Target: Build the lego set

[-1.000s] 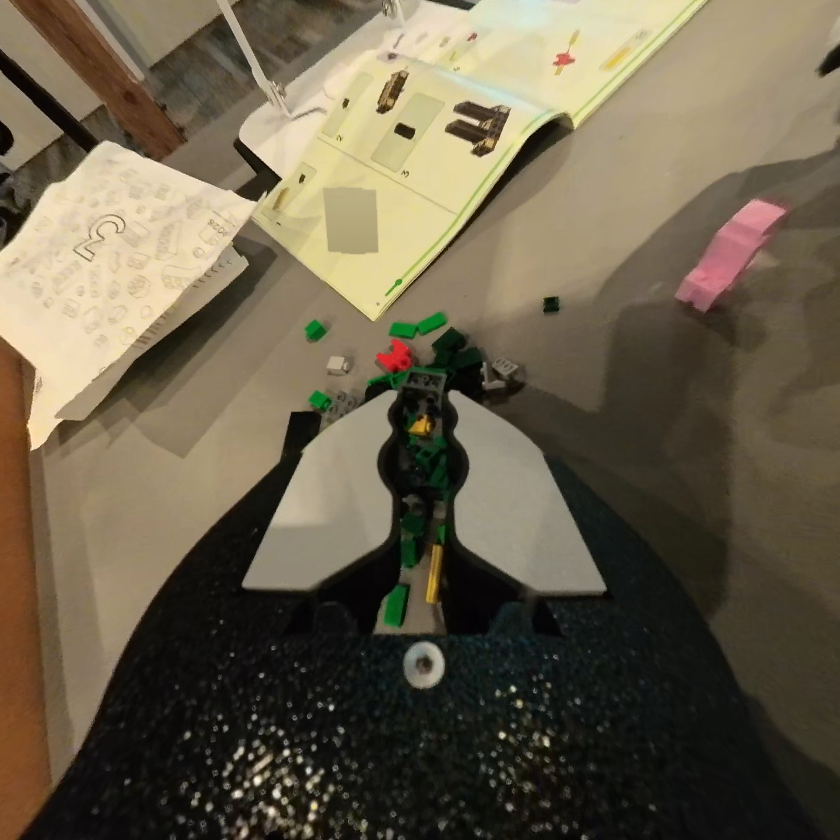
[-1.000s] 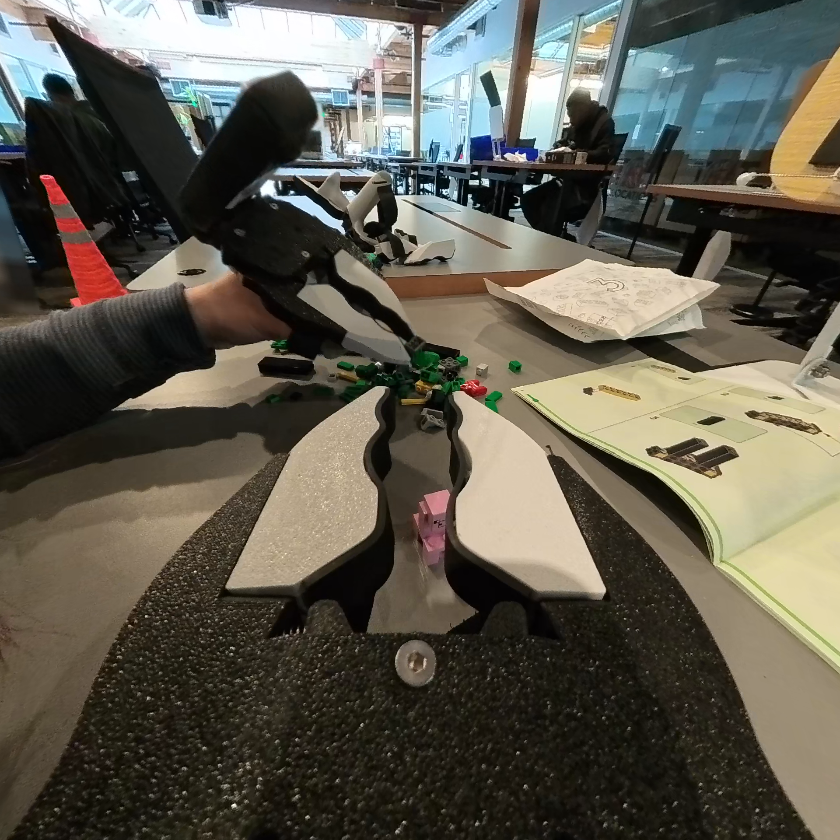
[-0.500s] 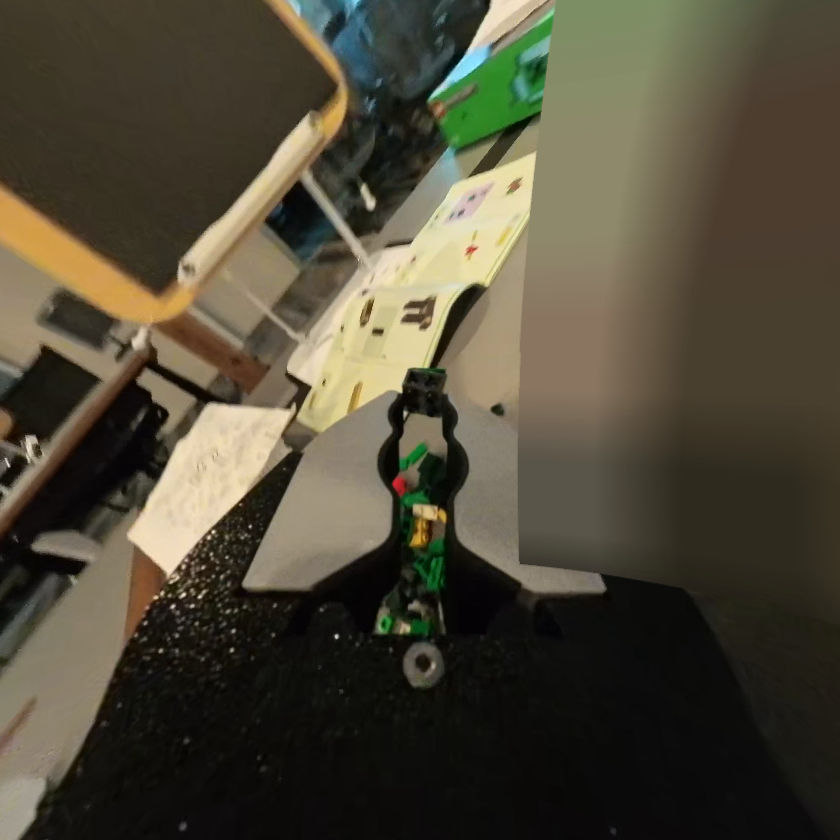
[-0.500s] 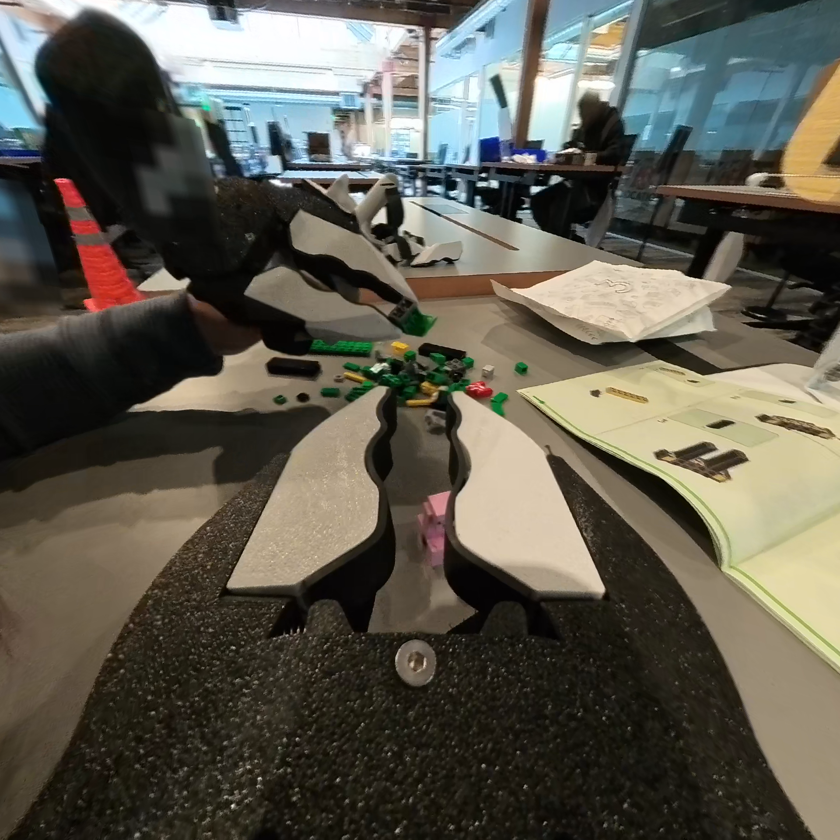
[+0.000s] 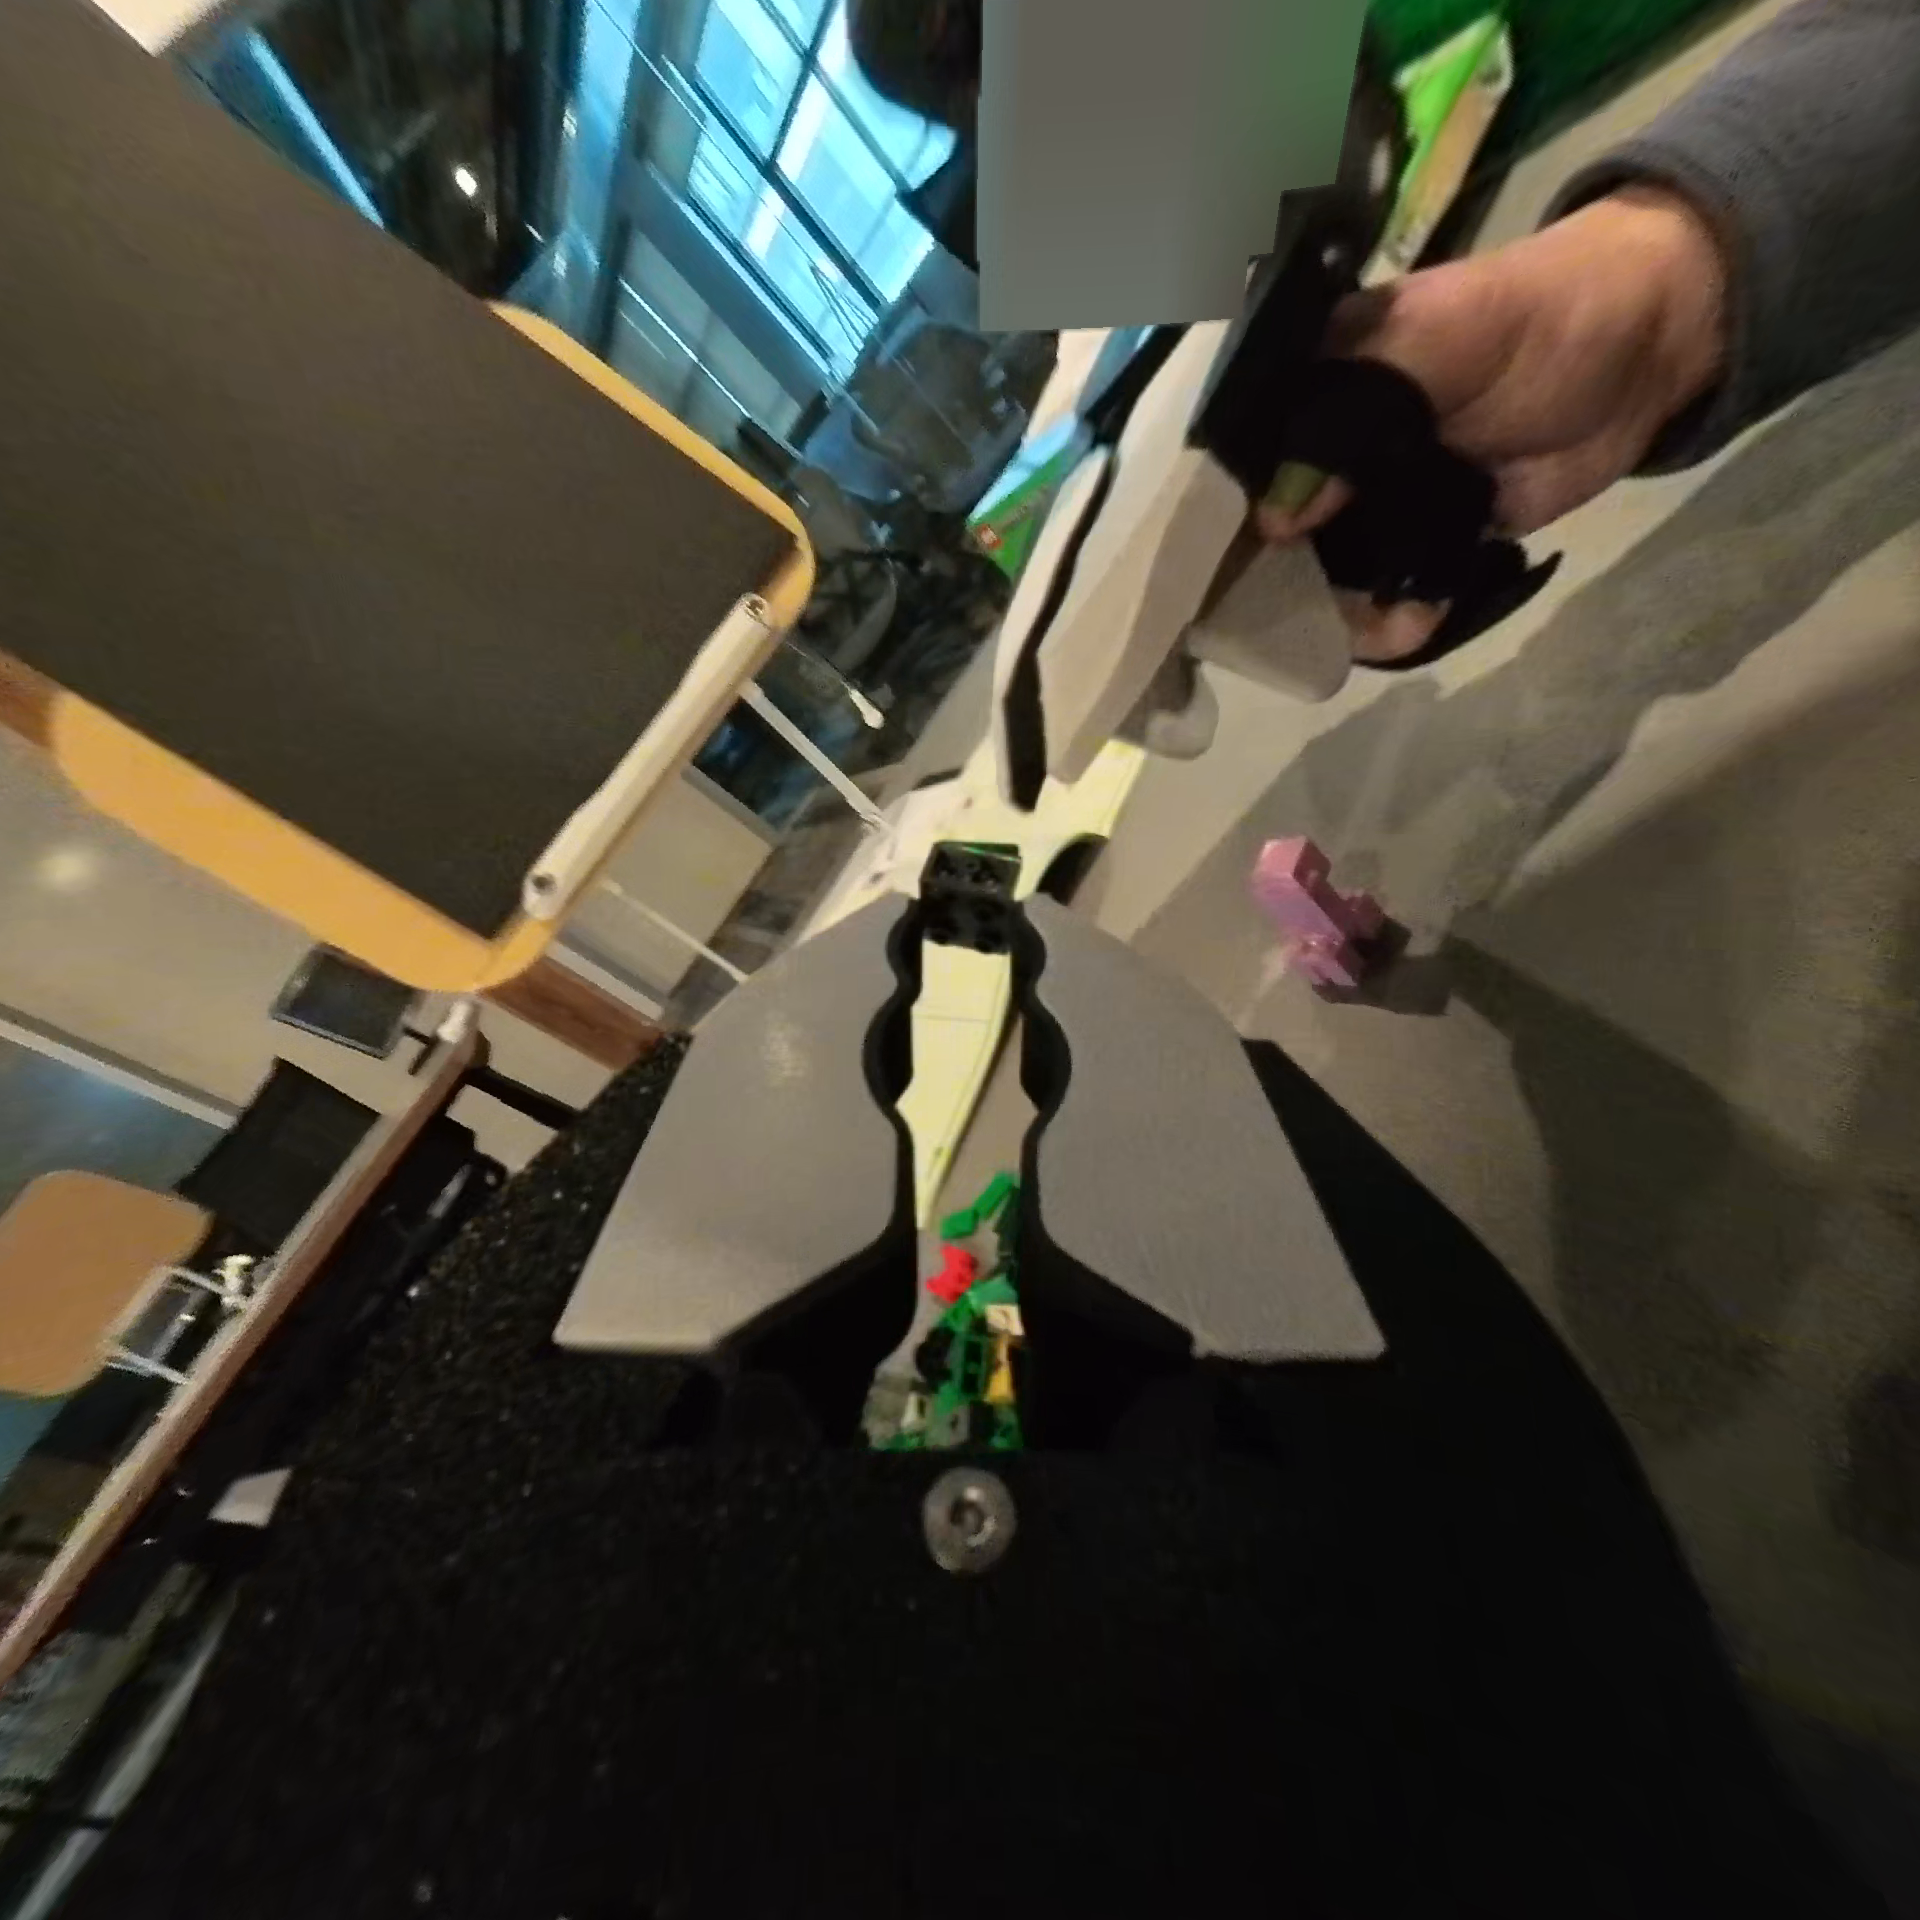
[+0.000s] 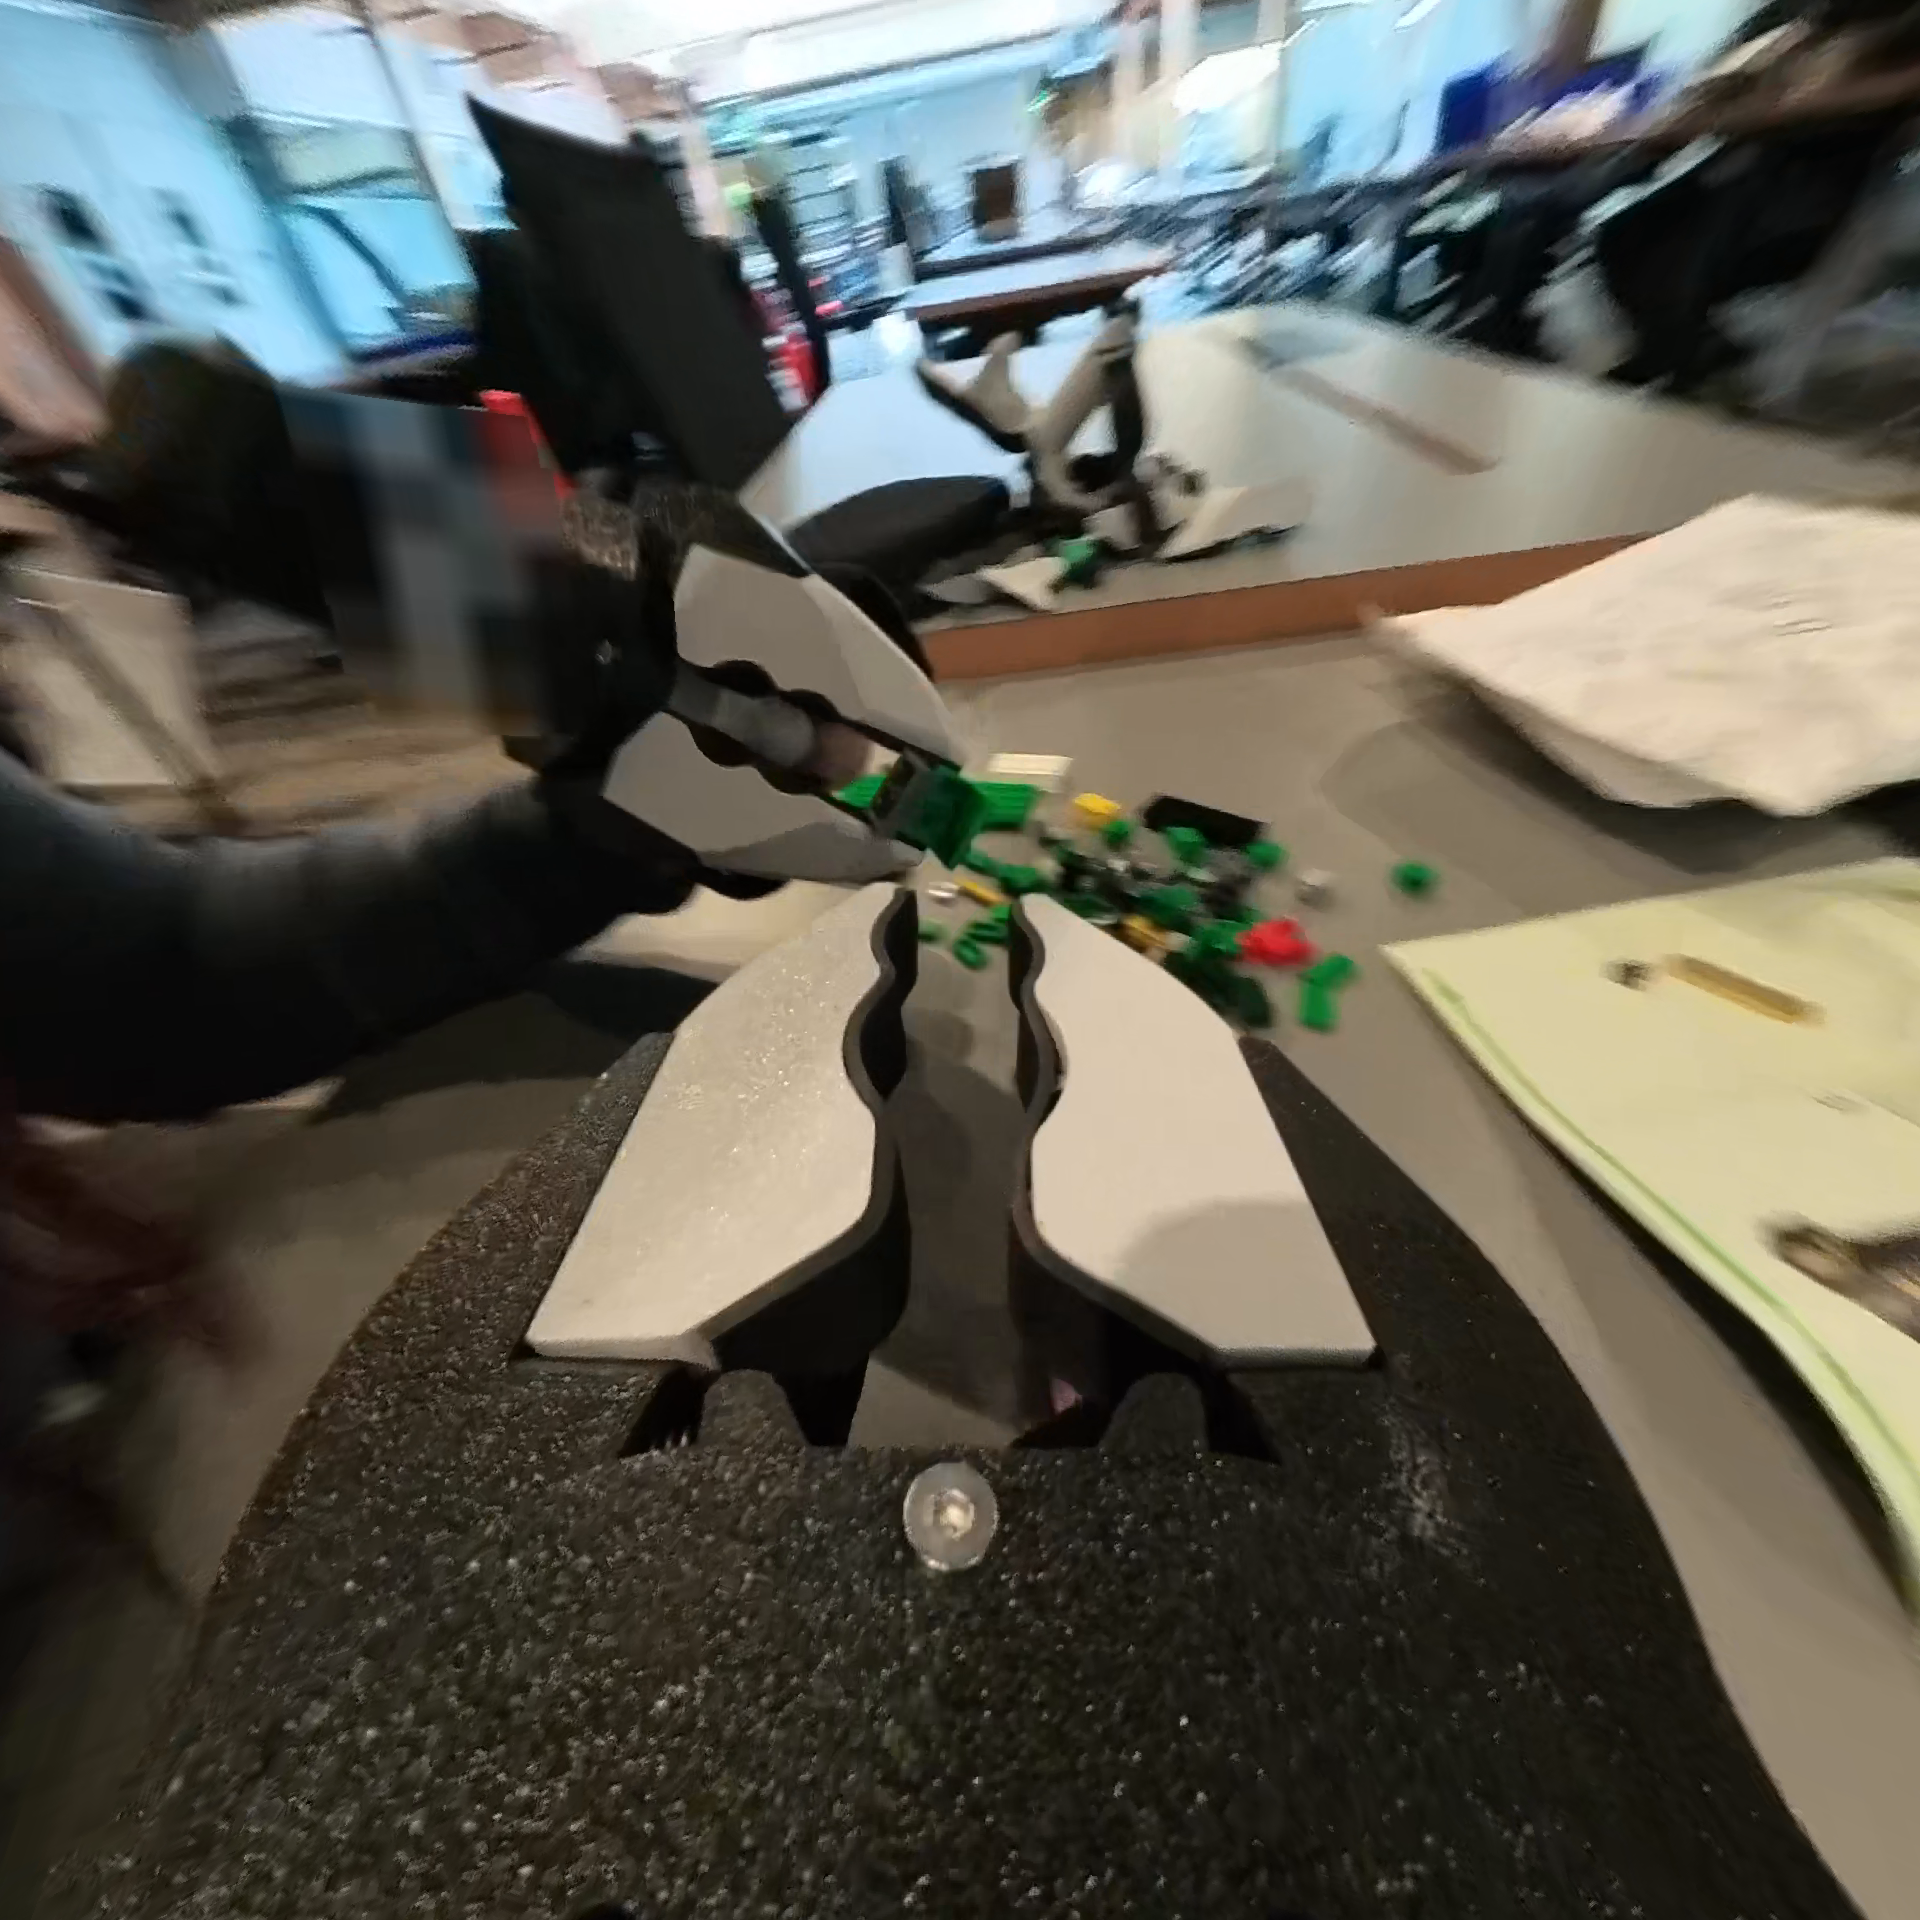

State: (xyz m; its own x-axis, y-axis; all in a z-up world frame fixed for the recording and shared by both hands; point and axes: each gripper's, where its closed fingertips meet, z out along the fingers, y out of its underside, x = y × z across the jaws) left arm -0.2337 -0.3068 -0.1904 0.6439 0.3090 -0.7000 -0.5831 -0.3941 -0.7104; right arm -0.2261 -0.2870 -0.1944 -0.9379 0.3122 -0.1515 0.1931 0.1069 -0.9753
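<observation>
Left wrist view: the left gripper (image 5: pixel 968 914), lifted off the loose bricks (image 6: pixel 1164 894) a second ago, now pinches a small dark brick (image 5: pixel 971 896) aloft. The right gripper (image 6: pixel 961 925), narrowly parted and empty, rises beside the pink pig (image 5: pixel 1314 914), apparently for joining.

Motion blur smears the loose bricks (image 6: pixel 1164 894); the instruction booklet (image 6: pixel 1714 1091) runs off-frame.

Right gripper (image 6: pixel 961 914) fills the lower centre of the frame, fingers apart with bare grey table (image 6: pixel 499 1195) showing through the gap. Left gripper (image 6: pixel 920 805) enters from the left, tilted down-right, tips pinched on a green brick (image 6: pixel 935 816) held above the table. Pile of loose bricks (image 6: pixel 1164 894), mostly green with one red and some yellow, lies just beyond. Open instruction booklet (image 6: pixel 1683 1081) at right; white paper bag (image 6: pixel 1683 655) upper right. Heavy motion blur.
</observation>
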